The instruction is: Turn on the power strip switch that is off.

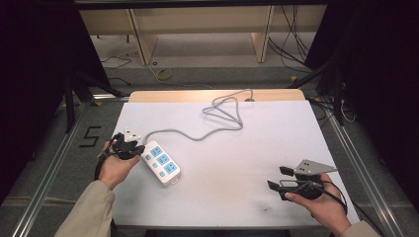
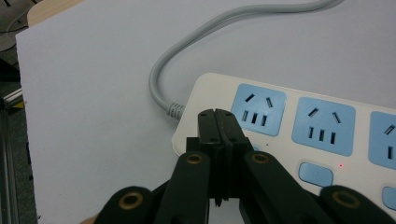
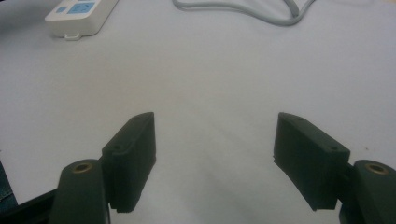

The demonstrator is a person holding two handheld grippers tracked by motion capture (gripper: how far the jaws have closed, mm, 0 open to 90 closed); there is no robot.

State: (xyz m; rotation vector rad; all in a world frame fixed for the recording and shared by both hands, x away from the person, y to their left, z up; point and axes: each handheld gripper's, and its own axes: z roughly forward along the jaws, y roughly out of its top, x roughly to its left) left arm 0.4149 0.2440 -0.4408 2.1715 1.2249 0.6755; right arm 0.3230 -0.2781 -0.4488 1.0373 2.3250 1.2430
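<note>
A white power strip [image 1: 161,163] with blue sockets lies on the left part of the white table top [image 1: 237,143]. Its grey cable [image 1: 217,118] snakes toward the far edge. My left gripper [image 1: 140,149] hovers at the strip's cable end, jaws pressed together with nothing between them. In the left gripper view the shut jaw tips [image 2: 218,122] sit over the strip's [image 2: 280,135] corner beside a blue socket. My right gripper [image 1: 279,177] rests near the front right of the table, jaws wide apart and empty; the right gripper view has its tips [image 3: 215,140] over bare table, the strip [image 3: 79,16] far off.
The table's wooden back edge [image 1: 217,95] borders a floor with loose cables [image 1: 291,44] and shelf legs. Metal rails [image 1: 44,168] run along both sides of the table. Bare table surface lies between the two grippers.
</note>
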